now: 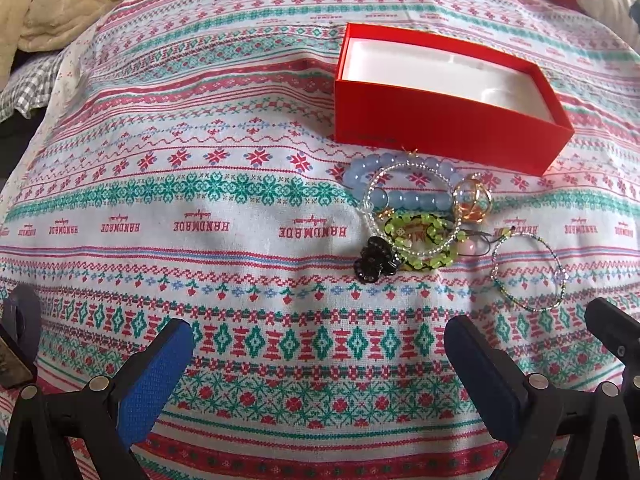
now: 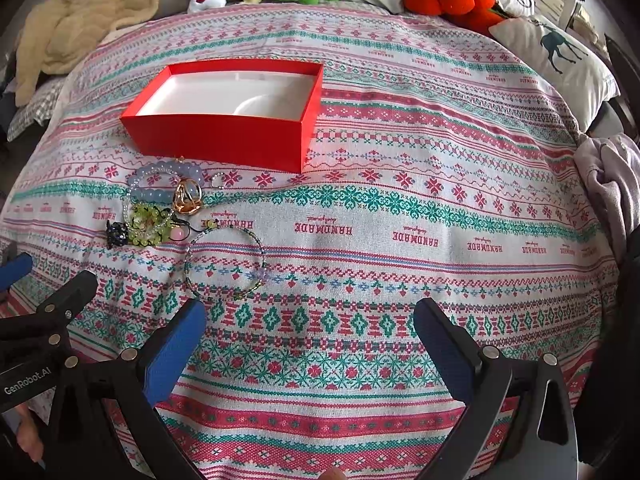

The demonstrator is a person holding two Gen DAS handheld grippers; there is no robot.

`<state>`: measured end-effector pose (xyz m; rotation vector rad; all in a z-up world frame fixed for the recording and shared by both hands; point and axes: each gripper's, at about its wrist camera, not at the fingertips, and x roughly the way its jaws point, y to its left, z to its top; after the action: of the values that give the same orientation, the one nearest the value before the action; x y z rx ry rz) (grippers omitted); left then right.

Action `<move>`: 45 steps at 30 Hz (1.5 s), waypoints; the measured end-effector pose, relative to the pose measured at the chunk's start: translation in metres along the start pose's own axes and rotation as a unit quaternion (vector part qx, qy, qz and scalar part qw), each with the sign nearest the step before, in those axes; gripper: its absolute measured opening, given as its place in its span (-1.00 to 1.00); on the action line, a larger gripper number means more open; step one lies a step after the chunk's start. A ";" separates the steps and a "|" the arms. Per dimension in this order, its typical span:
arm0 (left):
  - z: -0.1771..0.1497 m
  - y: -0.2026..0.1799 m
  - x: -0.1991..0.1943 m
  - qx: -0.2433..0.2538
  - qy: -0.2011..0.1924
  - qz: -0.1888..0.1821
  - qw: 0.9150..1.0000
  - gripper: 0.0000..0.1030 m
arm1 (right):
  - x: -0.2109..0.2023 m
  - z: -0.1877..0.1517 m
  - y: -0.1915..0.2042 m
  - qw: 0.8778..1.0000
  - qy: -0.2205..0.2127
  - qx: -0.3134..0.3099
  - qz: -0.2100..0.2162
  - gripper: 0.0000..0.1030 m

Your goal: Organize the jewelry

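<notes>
left tool [image 1: 316, 364] spread wide, empty | right tool [image 2: 310, 340] spread wide, empty | jewelry pile [image 1: 416, 216] on bed cloth just before red box [image 1: 440, 128] | thin bead bangle [image 2: 226, 266] apart, light, springy; pinch its wire rim | glass ball pendant [image 1: 472, 200] probably fragile

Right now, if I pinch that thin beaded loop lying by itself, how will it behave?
The thin beaded loop will probably sag and fold, being tiny beads on a fine strand. It looks very light. Lying flat on the patterned cloth, it may slip from the jaws.
</notes>
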<state>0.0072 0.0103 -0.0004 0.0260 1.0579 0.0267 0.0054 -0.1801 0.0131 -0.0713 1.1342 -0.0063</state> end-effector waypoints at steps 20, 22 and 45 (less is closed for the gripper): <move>0.001 0.001 -0.002 -0.003 -0.002 -0.003 1.000 1.00 | 0.001 0.001 0.000 1.000 -0.001 -0.002 -0.003 1.00; 0.001 0.001 -0.002 -0.003 -0.002 -0.003 1.000 1.00 | 0.000 0.000 0.001 1.000 -0.001 -0.002 -0.003 1.00; 0.001 -0.002 -0.004 0.001 -0.006 -0.005 1.000 1.00 | -0.004 0.000 0.003 1.000 -0.006 -0.008 -0.007 1.00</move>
<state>0.0060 0.0081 0.0030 0.0229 1.0463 0.0156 0.0036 -0.1767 0.0168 -0.0938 1.1216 -0.0083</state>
